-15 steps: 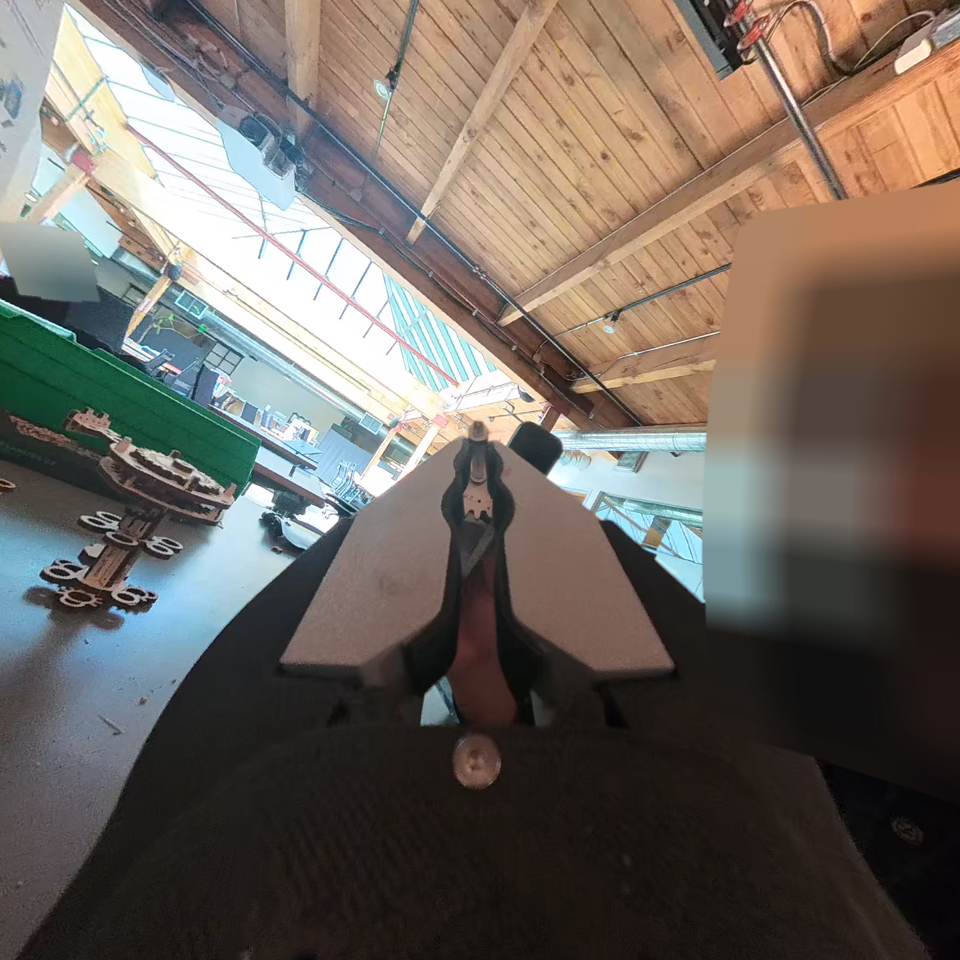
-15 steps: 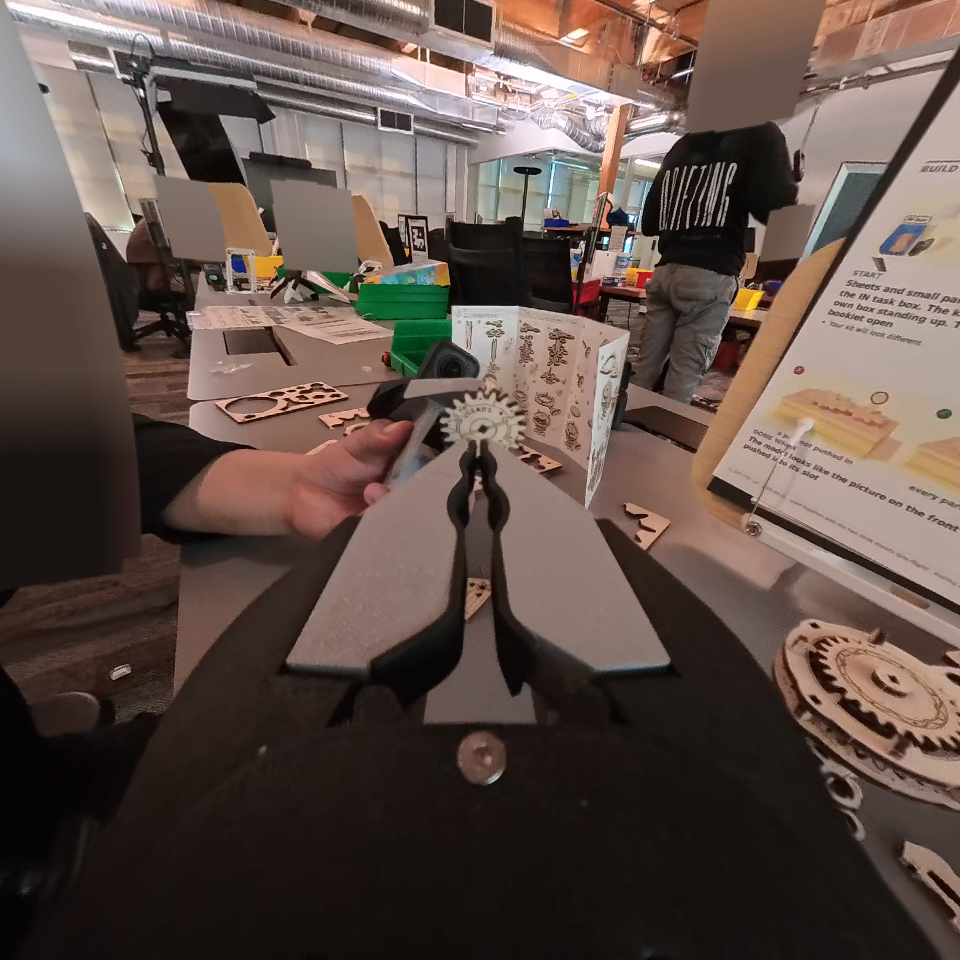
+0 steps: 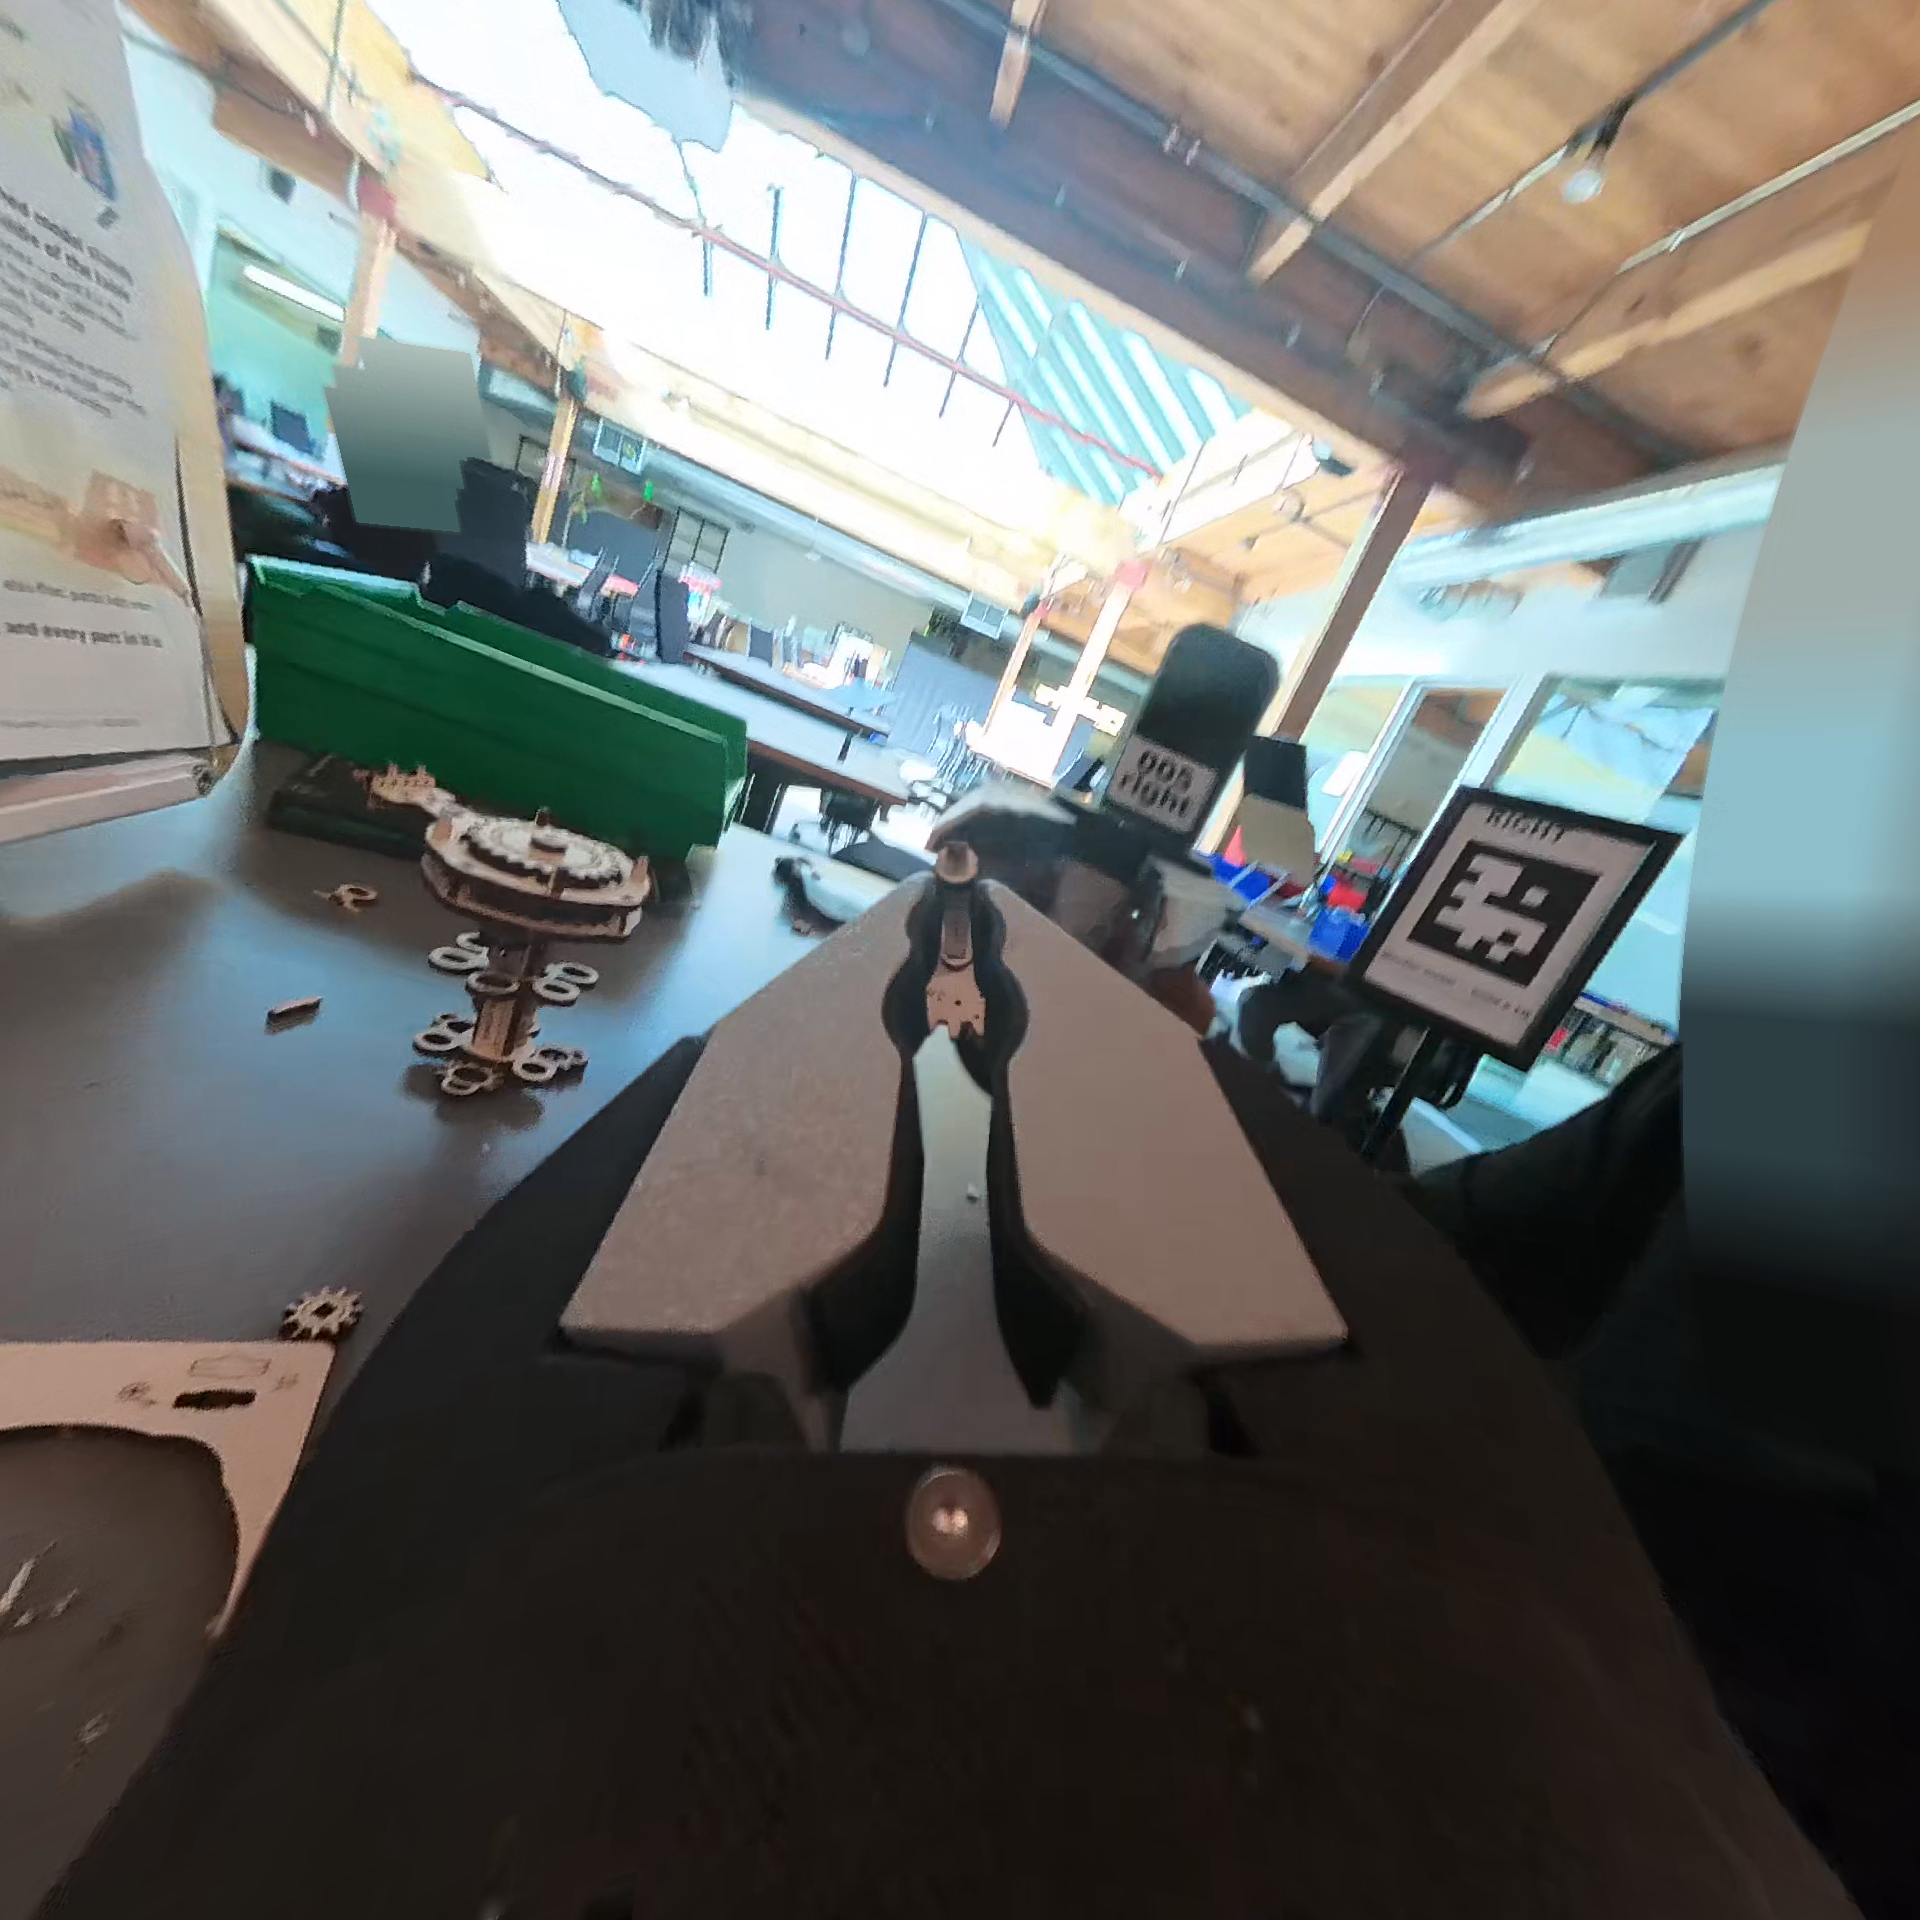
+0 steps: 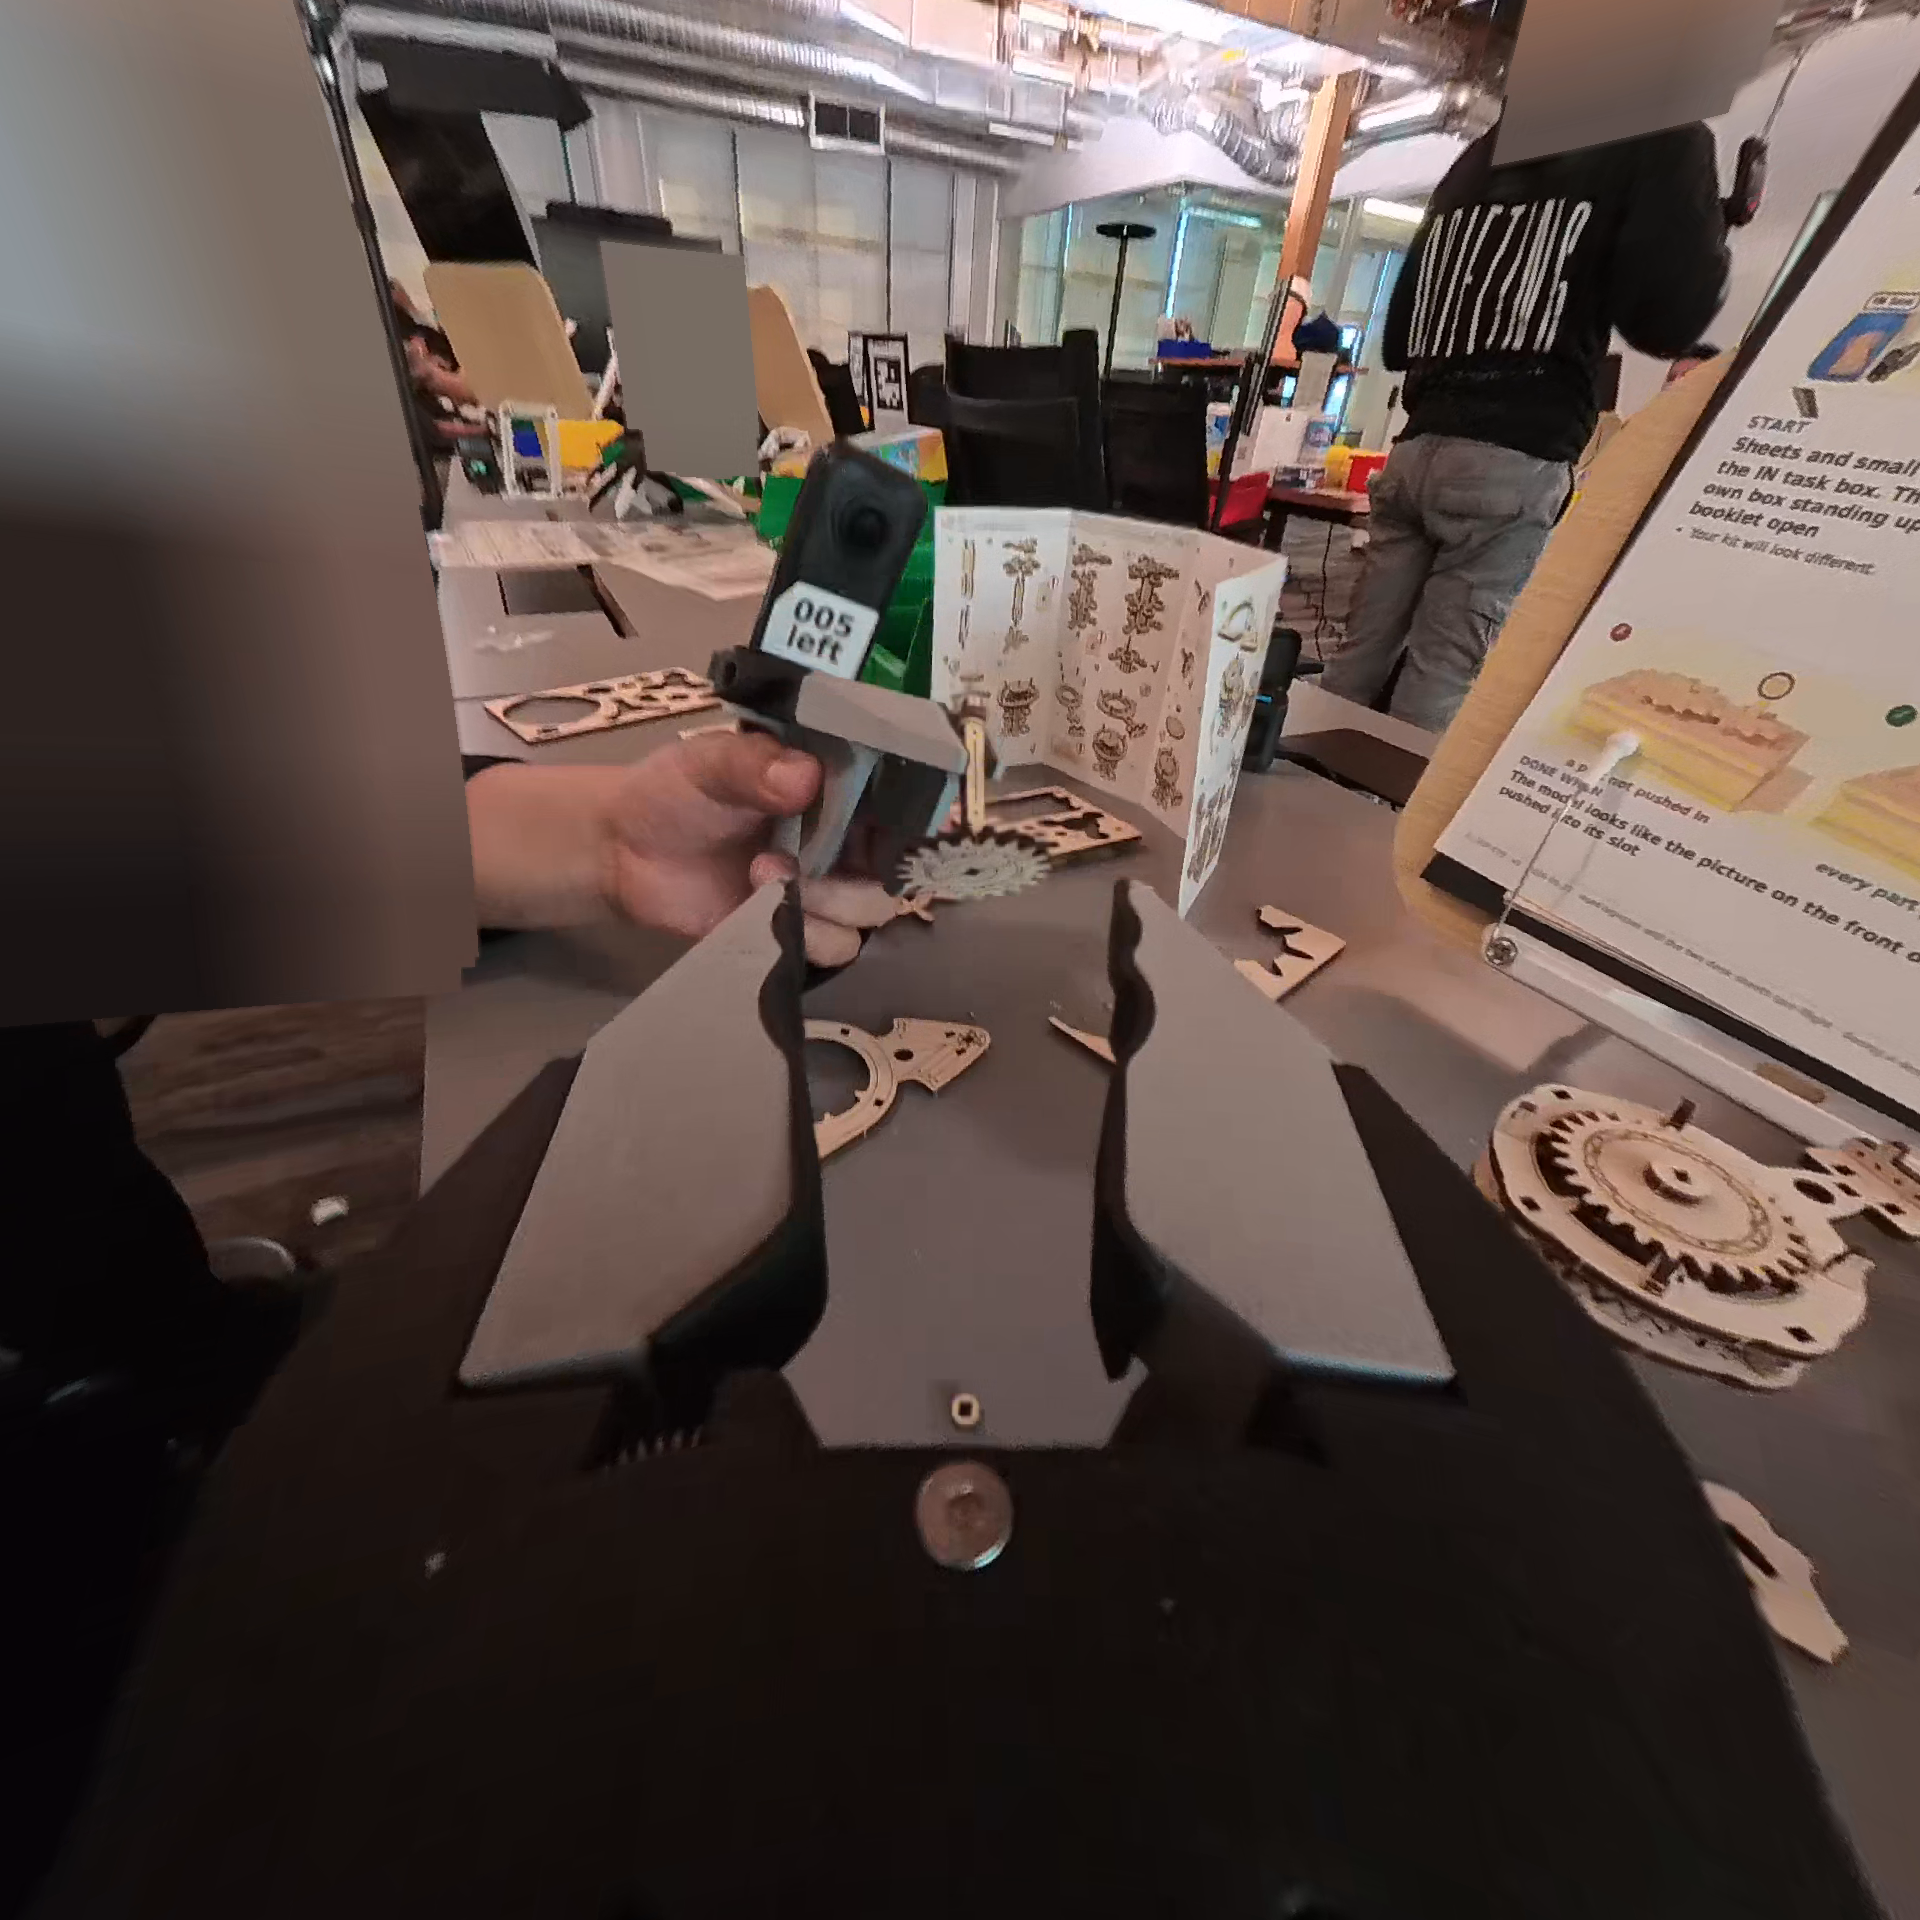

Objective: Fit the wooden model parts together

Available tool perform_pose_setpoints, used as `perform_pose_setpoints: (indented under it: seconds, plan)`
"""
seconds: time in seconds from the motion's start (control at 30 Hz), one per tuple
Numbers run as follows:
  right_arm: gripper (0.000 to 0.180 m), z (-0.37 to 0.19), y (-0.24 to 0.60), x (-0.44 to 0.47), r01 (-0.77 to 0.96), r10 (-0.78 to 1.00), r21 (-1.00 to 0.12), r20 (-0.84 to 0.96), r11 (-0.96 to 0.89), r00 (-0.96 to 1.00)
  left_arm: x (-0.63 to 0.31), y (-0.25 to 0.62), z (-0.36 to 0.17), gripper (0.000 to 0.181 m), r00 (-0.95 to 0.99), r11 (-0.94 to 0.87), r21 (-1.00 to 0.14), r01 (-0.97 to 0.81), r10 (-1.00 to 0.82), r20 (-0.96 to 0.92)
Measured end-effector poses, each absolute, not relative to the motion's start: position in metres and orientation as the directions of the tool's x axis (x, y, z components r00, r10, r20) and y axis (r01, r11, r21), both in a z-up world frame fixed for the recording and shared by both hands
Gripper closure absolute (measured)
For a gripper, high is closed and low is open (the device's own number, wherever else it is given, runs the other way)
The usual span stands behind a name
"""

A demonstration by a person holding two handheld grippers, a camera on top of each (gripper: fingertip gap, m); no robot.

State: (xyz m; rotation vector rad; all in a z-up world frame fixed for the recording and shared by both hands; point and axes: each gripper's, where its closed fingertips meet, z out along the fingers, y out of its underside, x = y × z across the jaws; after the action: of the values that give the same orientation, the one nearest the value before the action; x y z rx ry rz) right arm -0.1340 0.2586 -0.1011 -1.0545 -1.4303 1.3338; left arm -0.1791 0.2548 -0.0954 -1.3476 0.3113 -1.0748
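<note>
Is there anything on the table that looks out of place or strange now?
Nothing looks damaged. Loose wooden offcuts lie scattered on the grey table, and a small gear lies alone near the cut-out sheet, apart from the standing model.

instruction board (image 4: 1714, 665) cut off right, punched sheet (image 3: 135, 1455) cut off left

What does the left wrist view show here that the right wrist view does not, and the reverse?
Only the left wrist view shows the green plastic bin, the black-and-white marker sign on a stand and the small loose wooden gear on the dark table.

Only the right wrist view shows the folded paper instruction booklet, the large toothed wooden gear below the left gripper, and a hand holding that gripper.

Both show the left gripper shut on a thin wooden strip, and the round wooden gear assembly.
</note>
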Motion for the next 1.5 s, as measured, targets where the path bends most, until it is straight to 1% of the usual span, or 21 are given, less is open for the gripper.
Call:
perform_pose_setpoints:
  seconds: [0.07, 0.13, 0.17, 0.2, 0.23, 0.33, 0.43, 0.5, 0.57, 0.6, 0.73, 0.87, 0.97, 1.07, 1.13, 1.2, 1.23, 1.3, 1.37, 1.43, 1.5]
  plan:
    - [0.123, -0.104, 0.259, -0.130, 0.050, 0.969, -0.995, 0.077, 0.091, -0.234, -0.176, 0.259, -0.109, 0.178, 0.565, -0.185, -0.911, 0.368, -0.734, 0.377]
    - [0.128, -0.108, 0.261, -0.127, 0.101, 0.973, -0.990, 0.075, 0.099, -0.220, -0.167, 0.261, -0.133, 0.178, 0.597, -0.291, -0.926, 0.240, -0.708, 0.377]
    - [0.140, -0.111, 0.262, -0.125, 0.132, 0.974, -0.987, 0.065, 0.095, -0.216, -0.162, 0.261, -0.142, 0.178, 0.607, -0.322, -0.928, 0.184, -0.706, 0.366]
    - [0.158, -0.117, 0.262, -0.124, 0.173, 0.975, -0.981, 0.051, 0.090, -0.218, -0.156, 0.260, -0.150, 0.178, 0.612, -0.353, -0.926, 0.133, -0.705, 0.357]
    - [0.168, -0.125, 0.262, -0.123, 0.219, 0.976, -0.972, 0.034, 0.082, -0.216, -0.150, 0.259, -0.159, 0.178, 0.616, -0.387, -0.919, 0.074, -0.707, 0.347]
    - [0.174, -0.152, 0.259, -0.128, 0.351, 0.979, -0.933, 0.008, 0.082, -0.206, -0.135, 0.253, -0.183, 0.178, 0.630, -0.442, -0.891, -0.108, -0.724, 0.283]
    - [0.171, -0.174, 0.246, -0.135, 0.436, 0.969, -0.891, 0.014, 0.124, -0.247, -0.126, 0.249, -0.208, 0.178, 0.647, -0.450, -0.845, -0.289, -0.742, 0.173]
    - [0.172, -0.183, 0.242, -0.138, 0.478, 0.967, -0.866, 0.025, 0.147, -0.253, -0.121, 0.247, -0.216, 0.177, 0.642, -0.440, -0.824, -0.356, -0.756, 0.126]
    - [0.180, -0.190, 0.235, -0.139, 0.516, 0.959, -0.839, 0.026, 0.175, -0.283, -0.120, 0.247, -0.220, 0.177, 0.643, -0.425, -0.816, -0.391, -0.761, 0.089]
    - [0.180, -0.194, 0.234, -0.138, 0.540, 0.956, -0.819, 0.033, 0.193, -0.293, -0.120, 0.247, -0.221, 0.177, 0.642, -0.423, -0.814, -0.398, -0.762, 0.082]
    - [0.180, -0.194, 0.238, -0.136, 0.571, 0.956, -0.788, 0.069, 0.228, -0.286, -0.120, 0.246, -0.221, 0.177, 0.636, -0.411, -0.819, -0.400, -0.768, 0.075]
    - [0.180, -0.189, 0.242, -0.135, 0.570, 0.963, -0.799, 0.043, 0.193, -0.265, -0.119, 0.247, -0.221, 0.177, 0.636, -0.390, -0.825, -0.410, -0.770, 0.048]
    - [0.162, -0.196, 0.256, -0.129, 0.582, 0.983, -0.802, 0.034, 0.136, -0.183, -0.121, 0.250, -0.214, 0.177, 0.646, -0.374, -0.852, -0.367, -0.762, 0.057]
    - [0.138, -0.197, 0.254, -0.119, 0.547, 0.981, -0.835, -0.051, 0.060, -0.186, -0.126, 0.253, -0.196, 0.177, 0.652, -0.348, -0.903, -0.253, -0.751, 0.107]
    - [0.132, -0.195, 0.250, -0.112, 0.517, 0.975, -0.855, -0.087, 0.032, -0.203, -0.124, 0.252, -0.176, 0.177, 0.623, -0.314, -0.940, -0.130, -0.764, 0.169]
    - [0.133, -0.188, 0.247, -0.108, 0.453, 0.971, -0.891, -0.105, 0.004, -0.215, -0.122, 0.249, -0.153, 0.178, 0.563, -0.288, -0.958, 0.012, -0.789, 0.245]
    - [0.138, -0.181, 0.244, -0.108, 0.409, 0.968, -0.912, -0.114, -0.013, -0.224, -0.122, 0.248, -0.145, 0.178, 0.539, -0.285, -0.956, 0.066, -0.796, 0.274]
    - [0.145, -0.167, 0.240, -0.110, 0.319, 0.963, -0.946, -0.127, -0.046, -0.236, -0.122, 0.247, -0.138, 0.178, 0.514, -0.283, -0.951, 0.125, -0.801, 0.306]
    - [0.146, -0.162, 0.239, -0.111, 0.294, 0.963, -0.953, -0.141, -0.070, -0.229, -0.118, 0.245, -0.135, 0.178, 0.489, -0.282, -0.947, 0.152, -0.811, 0.320]
    - [0.152, -0.163, 0.237, -0.111, 0.303, 0.961, -0.949, -0.157, -0.082, -0.230, -0.113, 0.245, -0.135, 0.178, 0.474, -0.288, -0.940, 0.183, -0.811, 0.341]
    - [0.154, -0.165, 0.239, -0.112, 0.306, 0.965, -0.948, -0.155, -0.085, -0.212, -0.113, 0.249, -0.137, 0.178, 0.490, -0.295, -0.929, 0.224, -0.790, 0.369]
